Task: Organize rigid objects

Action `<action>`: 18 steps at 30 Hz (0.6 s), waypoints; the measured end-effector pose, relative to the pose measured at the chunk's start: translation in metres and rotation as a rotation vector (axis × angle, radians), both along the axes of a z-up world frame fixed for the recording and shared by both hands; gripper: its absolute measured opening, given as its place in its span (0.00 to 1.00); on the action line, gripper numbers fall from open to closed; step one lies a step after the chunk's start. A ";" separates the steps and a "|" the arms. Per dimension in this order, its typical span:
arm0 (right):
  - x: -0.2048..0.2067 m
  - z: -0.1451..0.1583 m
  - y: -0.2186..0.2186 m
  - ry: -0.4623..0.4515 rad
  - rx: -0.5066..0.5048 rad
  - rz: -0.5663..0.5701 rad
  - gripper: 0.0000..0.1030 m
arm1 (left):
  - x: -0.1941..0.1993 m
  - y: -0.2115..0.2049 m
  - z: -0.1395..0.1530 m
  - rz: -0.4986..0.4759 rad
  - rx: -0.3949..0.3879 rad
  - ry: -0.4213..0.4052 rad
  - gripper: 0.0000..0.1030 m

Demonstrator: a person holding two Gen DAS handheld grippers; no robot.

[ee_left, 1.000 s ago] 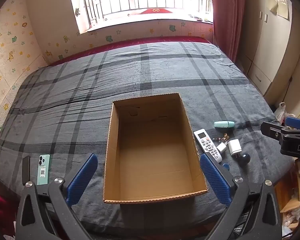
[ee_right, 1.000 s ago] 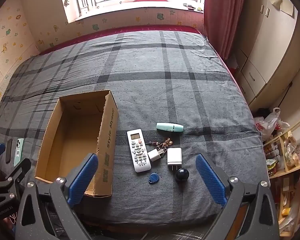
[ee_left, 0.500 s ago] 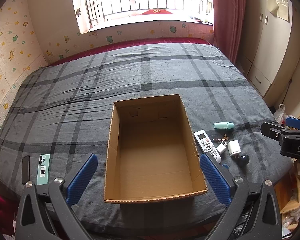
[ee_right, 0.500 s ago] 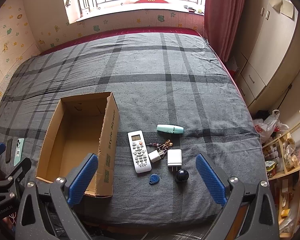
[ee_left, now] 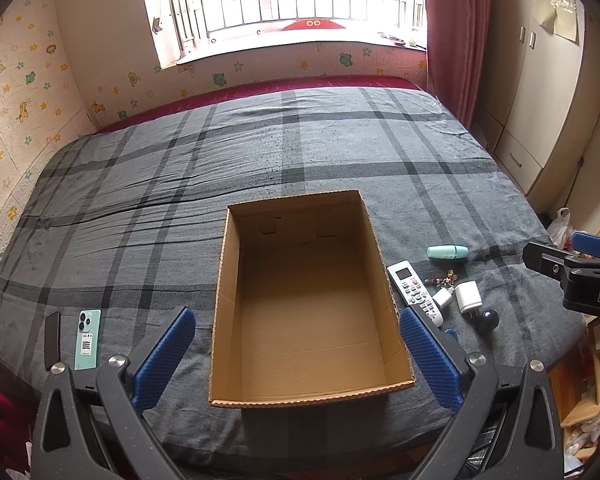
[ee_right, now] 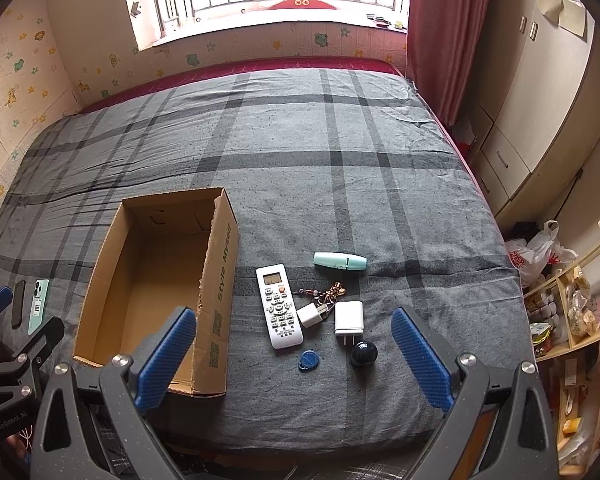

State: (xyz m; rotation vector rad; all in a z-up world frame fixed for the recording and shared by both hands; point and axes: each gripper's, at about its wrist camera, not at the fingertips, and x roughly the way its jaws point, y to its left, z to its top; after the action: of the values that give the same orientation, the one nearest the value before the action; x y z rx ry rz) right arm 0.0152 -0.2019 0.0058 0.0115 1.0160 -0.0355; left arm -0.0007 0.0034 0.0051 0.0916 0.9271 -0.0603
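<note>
The bed (ee_right: 340,152) fills the view under a grey plaid cover, and near its front edge the open cardboard box (ee_left: 312,398) sits empty. Left claw (ee_left: 296,354) hangs over it, spread wide, gripping nothing. Right claw (ee_right: 294,356) is just as wide and empty above the small stuff beside the box: white remote (ee_right: 279,306), mint tube (ee_right: 340,261), white charger (ee_right: 349,317) with a smaller plug (ee_right: 309,315) and keychain (ee_right: 334,292), dark ball (ee_right: 363,353), blue tag (ee_right: 309,360). Left of the box lie a mint phone (ee_left: 88,338) and a dark one (ee_left: 52,340).
</note>
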 end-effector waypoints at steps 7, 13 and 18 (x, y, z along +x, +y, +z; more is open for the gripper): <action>0.000 0.000 0.000 -0.001 -0.001 0.000 0.97 | 0.000 0.001 0.000 0.000 -0.001 0.000 1.00; 0.001 0.000 0.000 -0.002 0.001 -0.002 0.97 | -0.001 0.001 -0.001 -0.003 -0.001 -0.001 1.00; 0.001 0.000 -0.001 -0.002 0.003 -0.007 0.97 | -0.001 -0.001 -0.002 -0.004 -0.002 -0.001 1.00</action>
State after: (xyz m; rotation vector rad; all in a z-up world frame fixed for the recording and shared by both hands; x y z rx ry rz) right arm 0.0167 -0.2031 0.0059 0.0179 1.0144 -0.0407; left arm -0.0015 0.0028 0.0036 0.0920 0.9259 -0.0648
